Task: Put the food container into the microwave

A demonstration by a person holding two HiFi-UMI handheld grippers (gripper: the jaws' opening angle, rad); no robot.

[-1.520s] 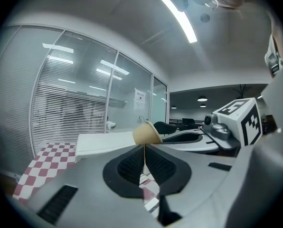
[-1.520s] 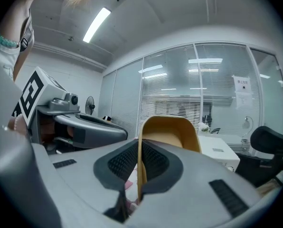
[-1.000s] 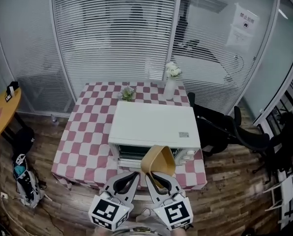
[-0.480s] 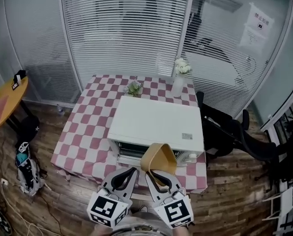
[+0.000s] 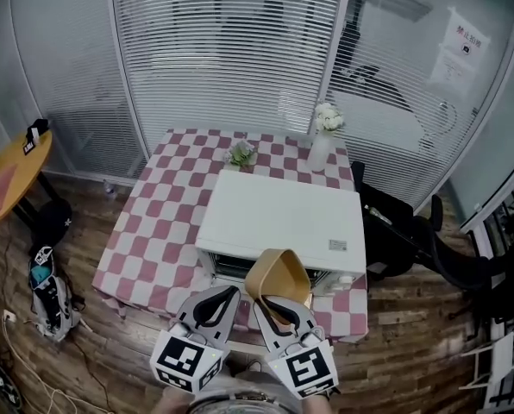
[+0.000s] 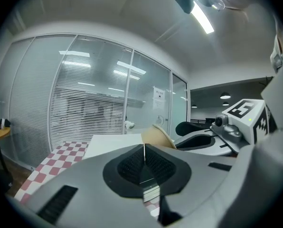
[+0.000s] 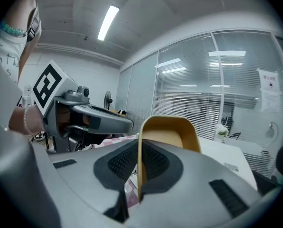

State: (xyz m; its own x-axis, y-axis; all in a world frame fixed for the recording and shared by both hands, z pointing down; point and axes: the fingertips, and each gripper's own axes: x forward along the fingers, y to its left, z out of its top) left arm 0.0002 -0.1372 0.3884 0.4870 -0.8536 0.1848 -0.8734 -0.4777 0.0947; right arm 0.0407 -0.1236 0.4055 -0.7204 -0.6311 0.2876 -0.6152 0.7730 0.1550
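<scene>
A white microwave (image 5: 281,216) stands on a pink-and-white checkered table (image 5: 158,231); its front faces me and the door looks closed. My right gripper (image 5: 264,304) is shut on the wall of a tan food container (image 5: 278,274), which hangs in the air just before the microwave's front. In the right gripper view the jaws clamp the container (image 7: 167,133) by its rim. My left gripper (image 5: 229,293) hovers beside it on the left, shut on nothing; its pads (image 6: 144,161) meet. From the left gripper view I see the container (image 6: 156,135) and microwave top (image 6: 114,140).
On the table behind the microwave stand a vase of white flowers (image 5: 323,141) and a small plant (image 5: 241,153). A yellow round table (image 5: 7,179) and a backpack (image 5: 47,293) are at the left. A black chair (image 5: 425,248) is at the right. Glass walls with blinds stand behind.
The table and microwave have drifted slightly right and lower in the head view. Both grippers keep their pose, the right one still holding the container.
</scene>
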